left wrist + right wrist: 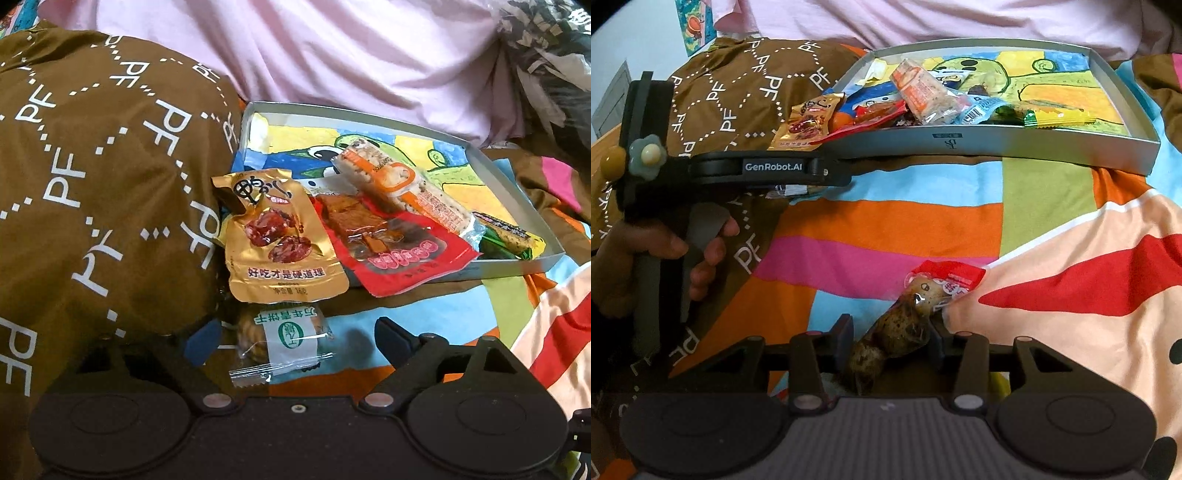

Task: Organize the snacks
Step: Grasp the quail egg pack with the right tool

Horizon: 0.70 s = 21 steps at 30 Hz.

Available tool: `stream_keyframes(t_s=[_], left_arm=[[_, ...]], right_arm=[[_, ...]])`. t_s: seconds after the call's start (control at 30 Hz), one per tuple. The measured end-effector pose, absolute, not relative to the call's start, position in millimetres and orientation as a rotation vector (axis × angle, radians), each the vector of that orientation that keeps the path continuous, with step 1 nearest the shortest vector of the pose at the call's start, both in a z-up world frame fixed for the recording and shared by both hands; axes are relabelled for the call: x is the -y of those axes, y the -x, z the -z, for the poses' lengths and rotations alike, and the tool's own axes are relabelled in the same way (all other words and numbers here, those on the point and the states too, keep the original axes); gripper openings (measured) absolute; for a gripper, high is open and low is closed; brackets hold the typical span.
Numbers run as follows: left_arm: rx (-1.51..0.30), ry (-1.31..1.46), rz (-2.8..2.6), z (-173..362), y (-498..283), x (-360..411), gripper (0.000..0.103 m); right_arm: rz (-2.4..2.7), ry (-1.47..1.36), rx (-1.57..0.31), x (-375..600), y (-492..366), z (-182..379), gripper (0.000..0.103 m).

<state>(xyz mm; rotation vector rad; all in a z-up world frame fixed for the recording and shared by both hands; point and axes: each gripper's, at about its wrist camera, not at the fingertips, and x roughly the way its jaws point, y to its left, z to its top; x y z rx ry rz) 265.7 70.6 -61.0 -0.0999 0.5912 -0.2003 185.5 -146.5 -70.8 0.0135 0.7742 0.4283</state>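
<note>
My left gripper [291,341] stands wide, its 2 fingers flanking a clear-wrapped biscuit pack with a green label [282,339] on the striped bedcover [461,306], pads not touching. My right gripper [892,341] clamps a clear pouch of speckled eggs with a red top [908,321]. The shallow grey tray [997,142] holds mixed snacks.

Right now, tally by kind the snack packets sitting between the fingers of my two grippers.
Round-biscuit packet: 1
Speckled-egg packet: 1
Total: 2
</note>
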Motion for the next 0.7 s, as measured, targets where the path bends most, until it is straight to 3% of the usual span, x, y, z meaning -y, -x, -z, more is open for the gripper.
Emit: stream_keyframes(t_s=[0.2, 0.7], left_arm=[[-0.593, 0.108, 0.215, 60.9, -266.6, -69.7, 0.07], [-0.598, 0.086, 0.208, 61.1, -261.2, -66.3, 0.067]], right_arm=[[-0.428, -0.017, -0.776, 146.7, -186.9, 73.6, 0.049], [-0.429, -0.007, -0.779, 143.5, -186.1, 73.1, 0.05]])
